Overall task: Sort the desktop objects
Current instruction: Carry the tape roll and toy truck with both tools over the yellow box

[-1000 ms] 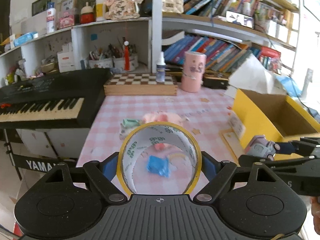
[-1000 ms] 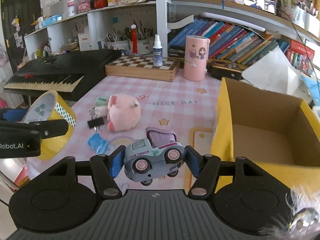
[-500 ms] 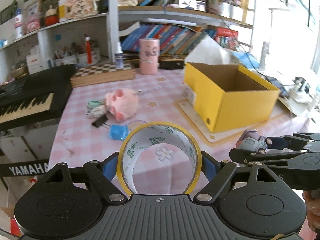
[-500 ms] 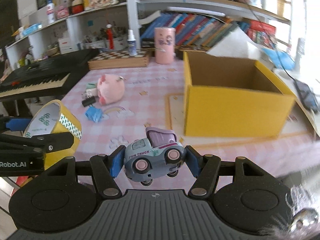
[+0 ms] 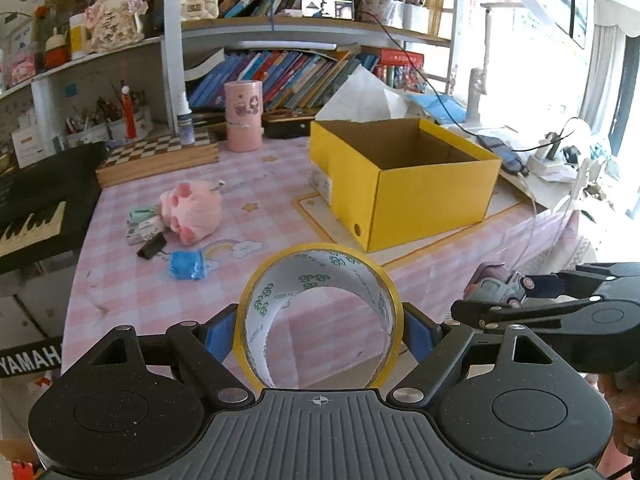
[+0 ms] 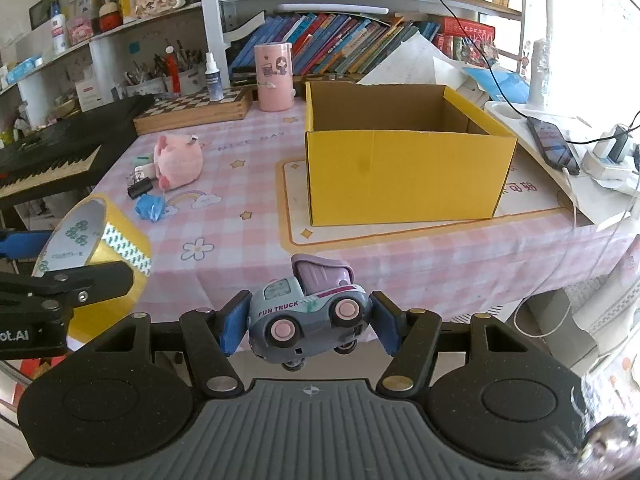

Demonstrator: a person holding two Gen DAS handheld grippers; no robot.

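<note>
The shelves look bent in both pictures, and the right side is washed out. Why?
Left wrist view: fisheye lens bows the white bookshelf; window glare bleaches the right edge. Right wrist view: same curving, the right side blown out, while the yellow cardboard box stays sharp.

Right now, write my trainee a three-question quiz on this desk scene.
1. True or false: the left hand-held gripper holds a roll of yellow tape.
2. What does the right hand-held gripper grip? A) pink plush B) toy truck C) binder clip
3. Fill in: the blue packet lies on the ____ , not in the yellow box.

Key: 1 true; 2 B, the toy truck; 3 tablecloth.
</note>
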